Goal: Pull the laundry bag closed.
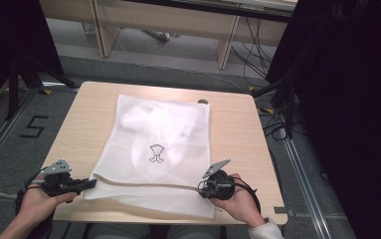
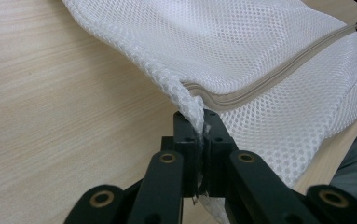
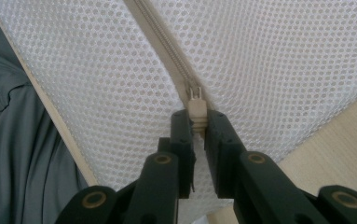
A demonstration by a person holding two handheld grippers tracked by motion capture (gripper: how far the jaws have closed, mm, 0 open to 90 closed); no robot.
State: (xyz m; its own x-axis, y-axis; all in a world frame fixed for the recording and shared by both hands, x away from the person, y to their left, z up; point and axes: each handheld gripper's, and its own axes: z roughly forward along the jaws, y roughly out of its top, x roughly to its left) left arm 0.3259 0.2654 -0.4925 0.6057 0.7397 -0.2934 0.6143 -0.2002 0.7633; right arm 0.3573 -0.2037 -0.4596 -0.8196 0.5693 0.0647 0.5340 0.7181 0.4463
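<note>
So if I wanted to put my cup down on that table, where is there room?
Bare wood runs along the table left of the mesh bag, also on its right and along the far edge. The near edge is crowded: left gripper and right gripper pinch the bag there.

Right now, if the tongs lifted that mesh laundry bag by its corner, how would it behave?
Probably floppy: the mesh laundry bag bunches where the left tongs pinch it. Likely light, being thin open net. The zipper pull held by the right tongs may slide.

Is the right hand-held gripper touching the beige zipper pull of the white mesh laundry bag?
Touching. The right gripper view shows the right hand-held gripper with its black jaws closed on the beige zipper pull of the white mesh laundry bag.
</note>
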